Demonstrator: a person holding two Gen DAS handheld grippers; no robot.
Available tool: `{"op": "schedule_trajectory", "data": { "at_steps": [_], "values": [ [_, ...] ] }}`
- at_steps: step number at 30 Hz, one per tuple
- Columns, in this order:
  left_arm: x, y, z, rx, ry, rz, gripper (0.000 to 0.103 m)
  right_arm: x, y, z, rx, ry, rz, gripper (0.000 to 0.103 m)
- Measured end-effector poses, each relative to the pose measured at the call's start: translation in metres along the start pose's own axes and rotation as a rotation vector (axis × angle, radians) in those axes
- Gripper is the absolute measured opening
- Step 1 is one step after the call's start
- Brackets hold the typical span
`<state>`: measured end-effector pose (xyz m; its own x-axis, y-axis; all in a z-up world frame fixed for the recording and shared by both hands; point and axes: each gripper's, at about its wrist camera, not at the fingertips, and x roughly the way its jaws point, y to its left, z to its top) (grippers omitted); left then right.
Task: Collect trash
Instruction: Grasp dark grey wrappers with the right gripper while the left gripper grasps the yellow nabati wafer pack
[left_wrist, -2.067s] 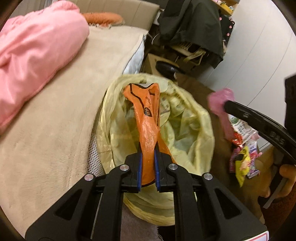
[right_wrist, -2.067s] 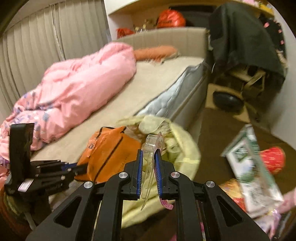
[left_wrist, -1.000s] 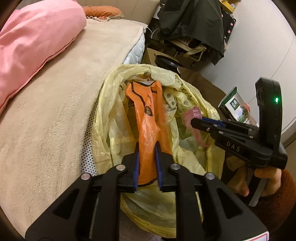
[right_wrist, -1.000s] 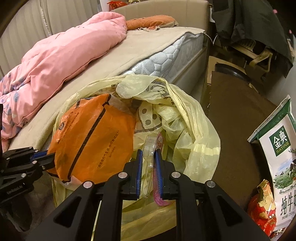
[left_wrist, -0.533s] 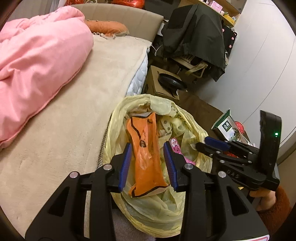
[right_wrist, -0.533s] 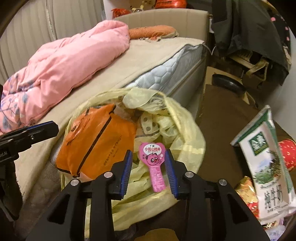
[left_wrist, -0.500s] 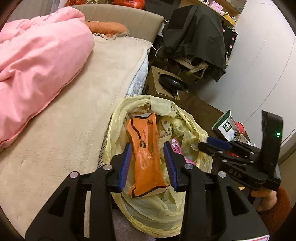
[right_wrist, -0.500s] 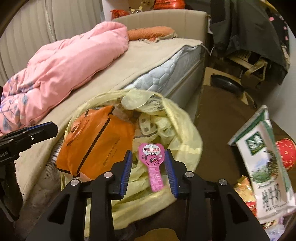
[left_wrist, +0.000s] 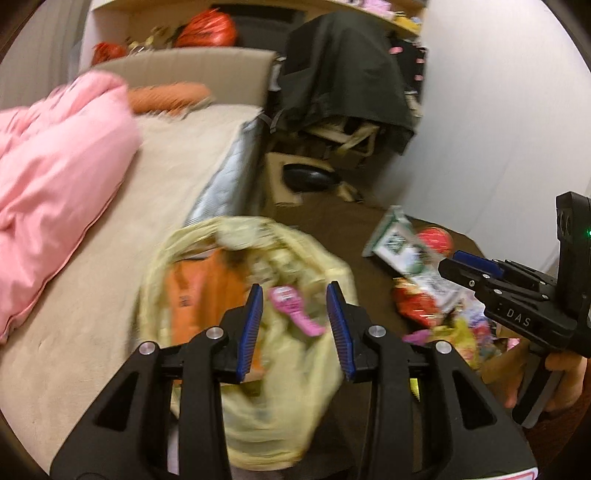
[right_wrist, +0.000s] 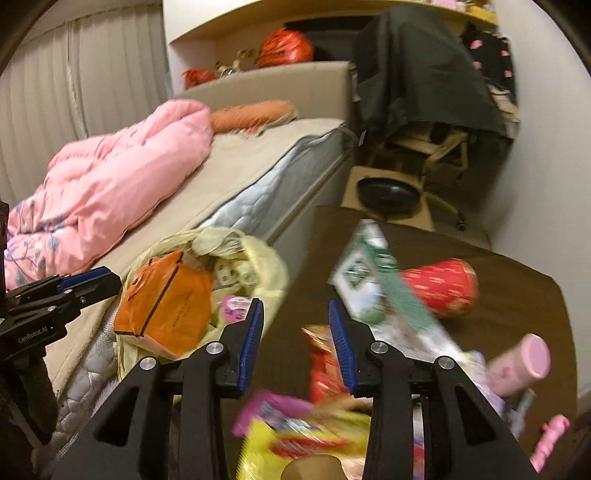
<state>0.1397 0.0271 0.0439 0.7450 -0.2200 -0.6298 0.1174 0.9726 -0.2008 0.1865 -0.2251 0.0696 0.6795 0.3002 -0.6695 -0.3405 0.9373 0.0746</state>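
With orange plastic wrapper (left_wrist: 201, 291) lying in yellow plastic trash bag (left_wrist: 280, 398), left gripper (left_wrist: 294, 325) jaws apart, empty; right gripper (right_wrist: 295, 338) jaws apart, empty.

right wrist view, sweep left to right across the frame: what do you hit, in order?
Left gripper → orange bag in the yellow trash bag → milk carton → red paper cup → pink bottle.
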Motion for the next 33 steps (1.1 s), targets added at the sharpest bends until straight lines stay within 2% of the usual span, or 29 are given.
{"op": "schedule_trajectory", "data": {
  "at_steps": [3,8,13,19,22,25,33],
  "values": [
    [-0.002,-0.035,0.0,0.038,-0.023,-0.047,0.034,-0.029,-0.022,-0.011,0.004,-0.024,-0.047,0.035],
    [-0.002,-0.074,-0.008,0.057,-0.052,-0.111,0.034,-0.08,-0.059,-0.034,0.002,-0.092,-0.188,0.035],
    [0.008,-0.112,-0.026,0.07,-0.014,-0.187,0.035,-0.113,-0.094,-0.055,0.048,-0.118,-0.316,0.035],
    [0.018,-0.142,-0.049,0.164,0.014,-0.211,0.036,-0.135,-0.129,-0.082,0.085,-0.113,-0.377,0.035],
    [0.023,-0.141,-0.052,0.178,0.024,-0.199,0.036,-0.14,-0.14,-0.097,0.075,-0.101,-0.381,0.035],
    [0.03,-0.134,-0.054,0.17,0.036,-0.189,0.036,-0.136,-0.151,-0.113,0.062,-0.058,-0.328,0.035],
    [0.053,-0.119,-0.06,0.15,0.08,-0.188,0.036,-0.074,-0.155,-0.131,0.032,0.073,-0.256,0.035]
  ]
}}
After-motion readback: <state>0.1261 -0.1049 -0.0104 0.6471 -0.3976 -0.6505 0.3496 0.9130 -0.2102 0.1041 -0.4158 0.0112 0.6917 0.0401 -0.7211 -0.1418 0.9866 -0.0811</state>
